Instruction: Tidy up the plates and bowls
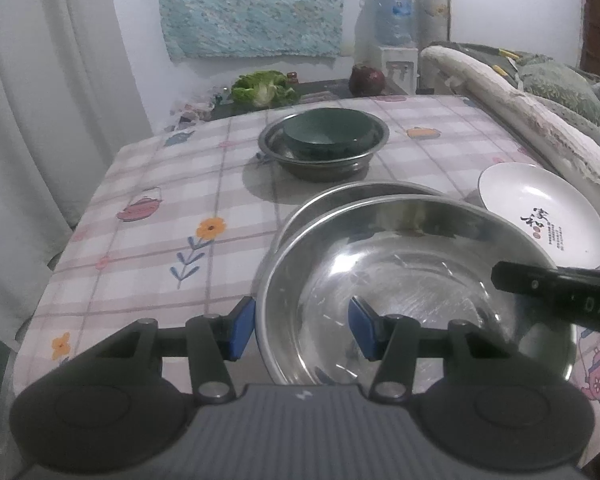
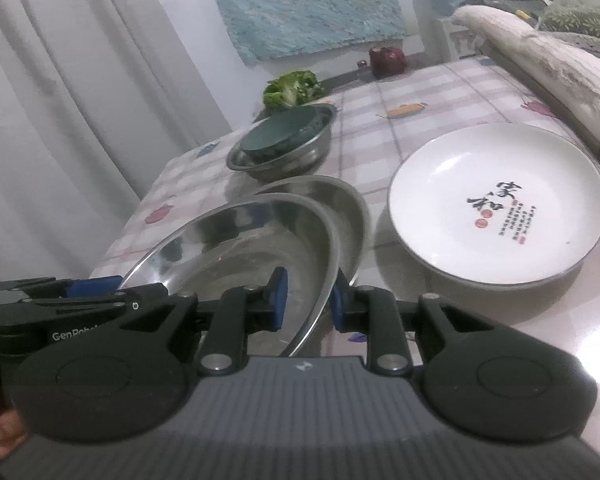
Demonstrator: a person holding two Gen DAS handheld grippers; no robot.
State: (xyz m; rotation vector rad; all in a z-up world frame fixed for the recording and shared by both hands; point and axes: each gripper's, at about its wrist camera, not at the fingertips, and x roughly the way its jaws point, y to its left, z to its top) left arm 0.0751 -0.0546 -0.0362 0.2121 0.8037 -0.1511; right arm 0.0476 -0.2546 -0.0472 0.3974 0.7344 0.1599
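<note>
Steel plate, wide and shallow, sits at the near edge of the table. It is tipped above a second, lower plate of the same kind, which shows just behind it. It looks thin, stiff and light. The polished surface is likely to be slippery, so the turned rim is the only sensible place to hold it, with one grip on each side to stop it swinging or sliding out.

On the left hangs a pale curtain, clear of the work. The left gripper straddles the plate's left rim, with one blue pad outside and the other over the inner wall. Its jaws stand fairly wide, and I cannot tell whether both pads actually press. The right gripper is nearly closed on the right rim, one pad on each side of the edge, and seems to carry the tilt.

Far across the table, a green bowl is nested in a steel bowl, well apart from the plates. A lettuce lies beyond them at the far edge.

To the right, just beside the two steel plates, lies a white plate with printed characters. It is probably ceramic, so heavier and chippable. It is the nearest obstacle: a swing to the right with the steel plate could knock it. Rolled bedding runs along the table's right side and leaves little room there. My judgement is that the steel plate should settle straight down onto the lower one, kept level so the rims nest without clattering.
</note>
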